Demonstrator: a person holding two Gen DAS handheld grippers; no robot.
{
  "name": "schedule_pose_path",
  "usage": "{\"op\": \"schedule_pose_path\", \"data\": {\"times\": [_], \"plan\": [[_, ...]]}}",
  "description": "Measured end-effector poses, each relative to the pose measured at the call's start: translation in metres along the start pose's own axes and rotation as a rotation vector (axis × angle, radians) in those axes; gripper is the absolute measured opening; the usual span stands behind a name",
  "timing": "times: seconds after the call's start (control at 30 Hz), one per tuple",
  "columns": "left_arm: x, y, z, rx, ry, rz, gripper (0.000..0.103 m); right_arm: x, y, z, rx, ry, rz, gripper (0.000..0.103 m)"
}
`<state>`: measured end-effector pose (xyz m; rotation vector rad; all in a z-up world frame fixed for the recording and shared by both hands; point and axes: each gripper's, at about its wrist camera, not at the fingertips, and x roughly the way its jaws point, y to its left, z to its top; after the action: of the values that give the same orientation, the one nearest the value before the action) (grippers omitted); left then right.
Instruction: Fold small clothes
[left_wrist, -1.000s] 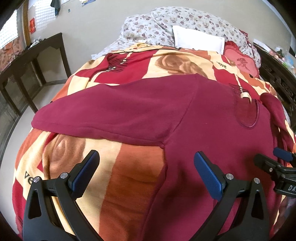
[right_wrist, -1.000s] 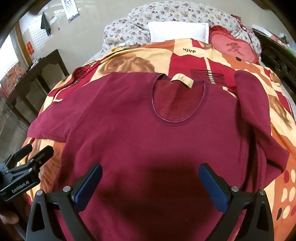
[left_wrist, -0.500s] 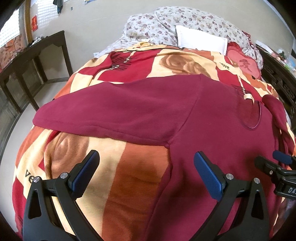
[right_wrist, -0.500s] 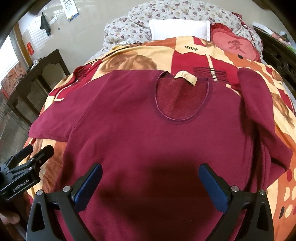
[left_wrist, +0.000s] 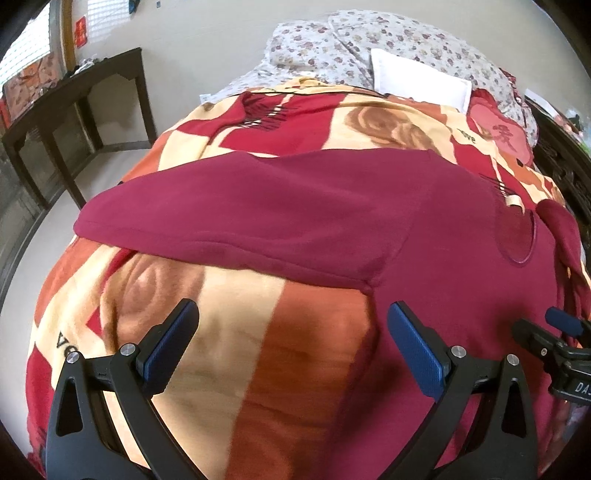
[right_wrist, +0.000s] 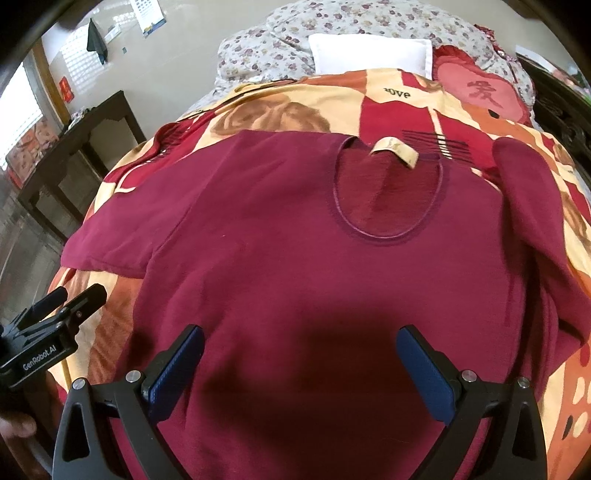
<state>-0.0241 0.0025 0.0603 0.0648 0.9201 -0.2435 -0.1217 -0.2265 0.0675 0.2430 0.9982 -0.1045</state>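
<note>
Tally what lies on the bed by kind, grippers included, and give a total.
Maroon sweater: 1
Patterned blanket: 1
White pillow: 1
Red heart cushion: 1
Floral quilt: 1
Grippers: 2, the left gripper and the right gripper, both open above the bed
Total: 7

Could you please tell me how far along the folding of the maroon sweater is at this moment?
Done: the maroon sweater lies spread front-up on the blanket, its sleeve stretched out to one side; the other sleeve lies rumpled, partly over the body. In hand: nothing; the left gripper and right gripper are both open above it. Left: every fold.
</note>
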Motion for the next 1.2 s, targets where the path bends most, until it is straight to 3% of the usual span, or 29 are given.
{"op": "schedule_pose_path", "data": {"times": [0.23,0.37,0.6,0.67,0.83,0.93,0.97,1.0,1.03,1.07,1.1,1.2], "plan": [[-0.001,0.032,0.008,-0.046,0.001,0.007,0.102,0.005,0.01,0.002,-0.024,0.009,0.015,0.103],[-0.001,0.073,0.021,-0.137,-0.004,0.016,0.102,0.008,0.013,0.003,-0.028,0.017,0.027,0.103],[0.01,0.167,0.038,-0.451,-0.056,-0.031,0.102,0.016,0.021,0.005,-0.04,0.041,0.057,0.103],[0.023,0.19,0.039,-0.549,-0.049,-0.071,0.095,0.019,0.023,0.005,-0.041,0.05,0.066,0.103],[0.051,0.22,0.041,-0.674,-0.029,-0.096,0.09,0.026,0.029,0.006,-0.057,0.071,0.074,0.103],[0.069,0.228,0.044,-0.712,-0.01,-0.145,0.079,0.03,0.032,0.009,-0.068,0.079,0.071,0.103],[0.071,0.231,0.045,-0.722,-0.018,-0.147,0.07,0.031,0.033,0.01,-0.07,0.082,0.071,0.103],[0.074,0.233,0.047,-0.728,-0.035,-0.148,0.055,0.032,0.033,0.011,-0.07,0.083,0.072,0.103],[0.077,0.235,0.047,-0.729,-0.039,-0.145,0.045,0.032,0.033,0.011,-0.068,0.084,0.074,0.103],[0.08,0.238,0.049,-0.738,-0.031,-0.131,0.023,0.033,0.033,0.012,-0.066,0.084,0.076,0.103],[0.08,0.239,0.05,-0.752,-0.029,-0.128,0.009,0.033,0.033,0.013,-0.063,0.084,0.08,0.103],[0.057,0.233,0.058,-0.738,-0.109,-0.168,0.007,0.029,0.029,0.015,-0.058,0.072,0.089,0.103]]}}
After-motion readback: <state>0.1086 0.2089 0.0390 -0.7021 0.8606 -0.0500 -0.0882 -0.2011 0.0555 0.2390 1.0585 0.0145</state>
